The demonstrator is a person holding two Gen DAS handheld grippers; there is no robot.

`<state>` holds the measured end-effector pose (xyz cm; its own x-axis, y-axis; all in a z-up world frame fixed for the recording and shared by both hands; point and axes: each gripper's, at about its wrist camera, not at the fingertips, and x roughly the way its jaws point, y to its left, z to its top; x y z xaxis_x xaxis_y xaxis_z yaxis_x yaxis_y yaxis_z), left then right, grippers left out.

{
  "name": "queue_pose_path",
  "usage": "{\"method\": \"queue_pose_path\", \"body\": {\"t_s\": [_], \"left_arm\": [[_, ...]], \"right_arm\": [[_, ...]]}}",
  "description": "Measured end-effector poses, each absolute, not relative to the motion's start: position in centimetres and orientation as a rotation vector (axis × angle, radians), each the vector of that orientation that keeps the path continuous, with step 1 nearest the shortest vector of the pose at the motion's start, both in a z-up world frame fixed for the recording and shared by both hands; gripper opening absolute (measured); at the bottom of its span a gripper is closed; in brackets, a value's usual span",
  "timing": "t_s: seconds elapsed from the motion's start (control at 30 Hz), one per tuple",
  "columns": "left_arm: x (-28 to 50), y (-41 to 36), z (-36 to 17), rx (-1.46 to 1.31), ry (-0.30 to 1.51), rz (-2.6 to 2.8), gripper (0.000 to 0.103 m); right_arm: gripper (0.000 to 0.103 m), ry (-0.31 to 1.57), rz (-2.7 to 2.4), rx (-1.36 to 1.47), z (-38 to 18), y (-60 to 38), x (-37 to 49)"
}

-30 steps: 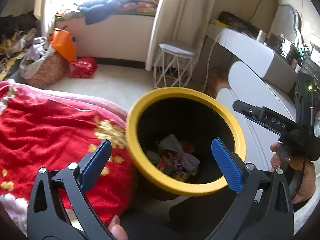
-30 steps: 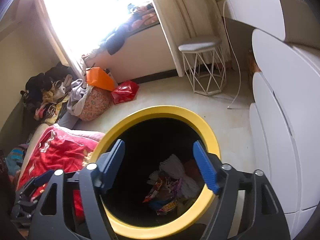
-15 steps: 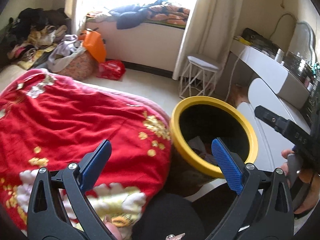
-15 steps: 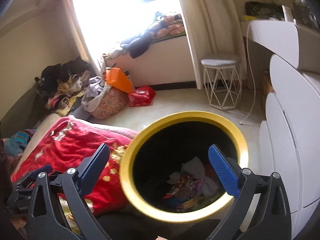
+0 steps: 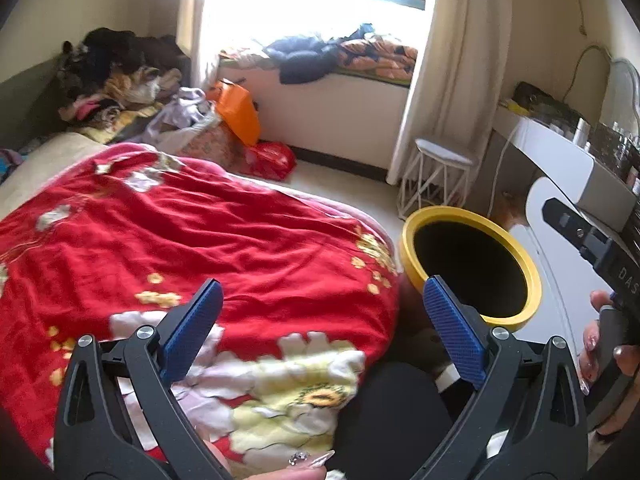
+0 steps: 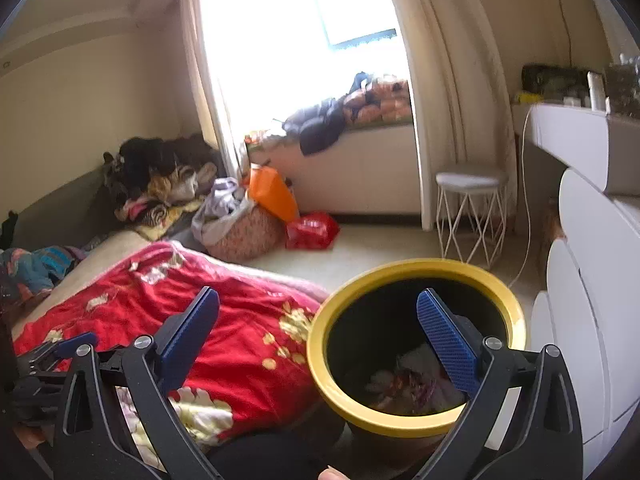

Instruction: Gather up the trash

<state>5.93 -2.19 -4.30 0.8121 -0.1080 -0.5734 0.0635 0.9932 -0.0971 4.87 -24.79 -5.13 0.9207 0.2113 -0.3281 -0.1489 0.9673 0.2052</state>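
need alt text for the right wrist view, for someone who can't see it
The open right gripper, nothing between its blue pads, points at a yellow-rimmed trash bin with crumpled wrappers at the bottom. A red floral blanket lies left of the bin, white drawers stand right, and a white stool sits by the bright window behind.

One yellow-rimmed bin (image 6: 416, 422); one stool (image 6: 470, 216); two hand-held grippers (image 5: 320, 330) (image 6: 316, 334).
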Motion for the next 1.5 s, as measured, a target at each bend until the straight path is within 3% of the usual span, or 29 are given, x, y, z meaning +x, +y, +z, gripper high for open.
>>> {"method": "queue_pose_path", "body": {"t_s": [0.5,1.5], "left_arm": [[1.3,1.2,-2.8,-0.103,0.405,0.009,0.092],[1.0,1.0,-2.9,-0.110,0.412,-0.007,0.092]], "right_arm": [[0.097,0.121,0.145,0.052,-5.8,-21.2,-0.4],[0.097,0.125,0.141,0.043,-6.2,-20.5,-0.3]]}}
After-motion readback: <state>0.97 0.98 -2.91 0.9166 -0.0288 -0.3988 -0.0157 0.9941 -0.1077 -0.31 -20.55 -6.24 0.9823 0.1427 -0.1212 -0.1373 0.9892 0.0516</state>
